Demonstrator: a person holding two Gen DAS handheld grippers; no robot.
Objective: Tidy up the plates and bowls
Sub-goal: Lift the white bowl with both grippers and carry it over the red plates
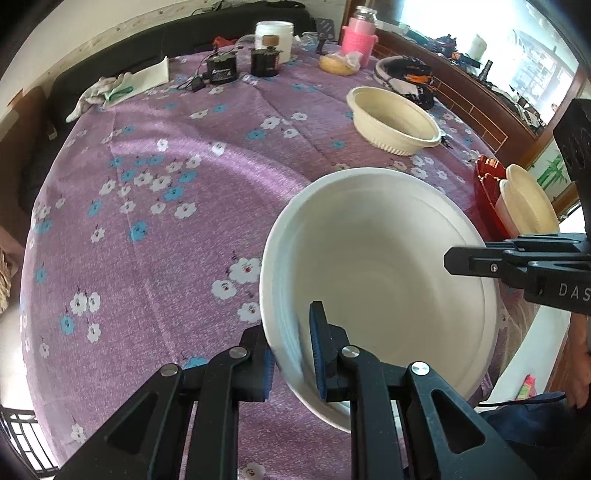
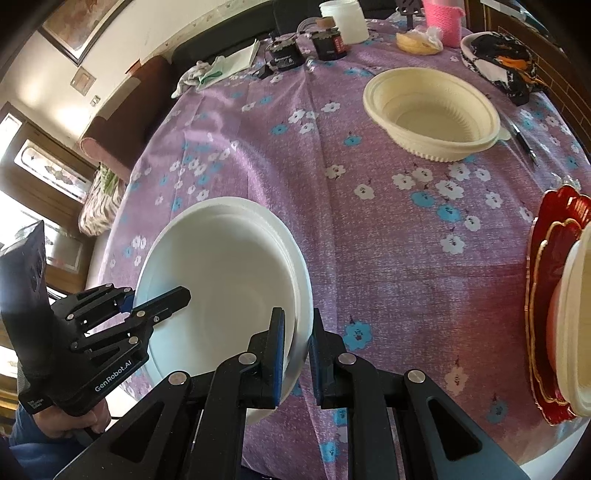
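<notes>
A large white bowl (image 1: 388, 280) is held tilted above the purple tablecloth, near the table's front edge; it also shows in the right wrist view (image 2: 221, 280). My left gripper (image 1: 291, 350) is shut on its left rim. My right gripper (image 2: 297, 350) is shut on its right rim, one finger inside and one outside. A cream ribbed bowl (image 1: 393, 120) stands further back on the table and also shows in the right wrist view (image 2: 432, 114). At the right edge, red plates (image 2: 546, 280) carry stacked cream dishes (image 1: 528, 201).
The round table (image 1: 177, 229) has a purple flowered cloth. At the back stand a white tub (image 1: 274, 37), two dark jars (image 1: 242, 62), a pink-sleeved jar (image 1: 360, 35), a food bag (image 1: 338, 62), a cloth (image 1: 122, 86) and a black patterned item (image 1: 406, 79).
</notes>
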